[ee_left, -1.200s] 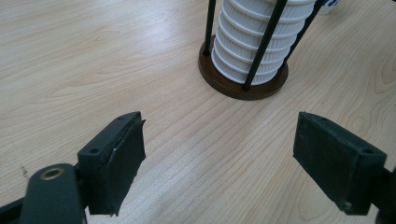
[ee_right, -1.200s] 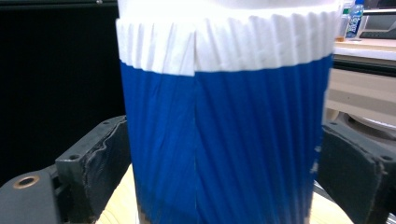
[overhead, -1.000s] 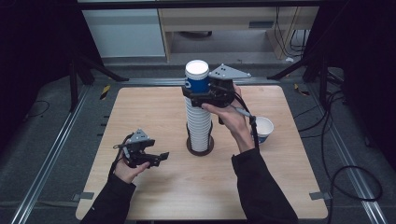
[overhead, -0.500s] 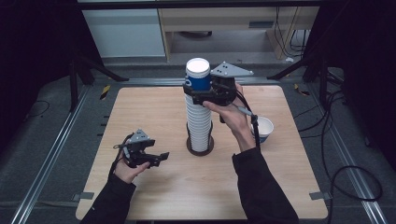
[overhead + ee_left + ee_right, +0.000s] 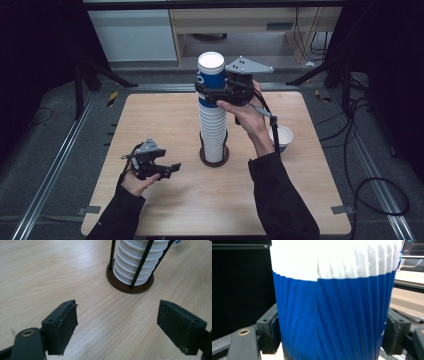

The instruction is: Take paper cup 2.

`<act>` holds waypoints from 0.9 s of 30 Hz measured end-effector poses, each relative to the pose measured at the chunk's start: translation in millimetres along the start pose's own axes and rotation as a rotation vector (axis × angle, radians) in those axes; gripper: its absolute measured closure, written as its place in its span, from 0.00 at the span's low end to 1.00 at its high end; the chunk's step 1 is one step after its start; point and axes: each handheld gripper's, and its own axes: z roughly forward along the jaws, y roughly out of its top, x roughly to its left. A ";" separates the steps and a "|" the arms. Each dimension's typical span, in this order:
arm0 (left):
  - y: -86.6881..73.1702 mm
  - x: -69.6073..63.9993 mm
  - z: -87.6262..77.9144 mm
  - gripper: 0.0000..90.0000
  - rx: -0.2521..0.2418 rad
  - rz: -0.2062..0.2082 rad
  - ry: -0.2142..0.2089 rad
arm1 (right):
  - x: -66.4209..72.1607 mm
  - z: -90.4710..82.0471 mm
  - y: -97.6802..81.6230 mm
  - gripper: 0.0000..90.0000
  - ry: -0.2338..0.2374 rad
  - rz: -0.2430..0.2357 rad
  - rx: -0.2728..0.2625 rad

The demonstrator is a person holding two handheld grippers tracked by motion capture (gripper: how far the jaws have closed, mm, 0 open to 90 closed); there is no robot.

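While the left gripper (image 5: 167, 170) hovers low over bare wood near the table (image 5: 150, 115)'s front-left part with its jaws spread wide and nothing between them, open tabletop lies all around it up to the brown base (image 5: 130, 287) of the cup stack (image 5: 214, 130). At the stack's top, mid-table, the right gripper (image 5: 212, 92) clamps the blue cup (image 5: 332, 315), both pads pressing its ribbed wall; a white cup (image 5: 282, 136) sits near the right edge. Compared with a second ago, these jaws have just been closing onto the cup, and both hands sit much as before.

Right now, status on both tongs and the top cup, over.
Right tongs just closed on the blue cup atop the cup stack. Left tongs open, empty, low over the table. Nothing in the way.
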 end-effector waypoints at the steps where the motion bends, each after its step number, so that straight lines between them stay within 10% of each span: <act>1: 0.0 0.1 0.0 0.18 0.000 0.000 0.000 | -0.1 -0.4 3.8 0.23 -0.001 -0.002 -0.008; 27: 0.1 0.6 -1.2 0.18 -0.008 -0.006 0.004 | -6.4 -39.6 31.4 0.23 -0.032 -0.025 -0.103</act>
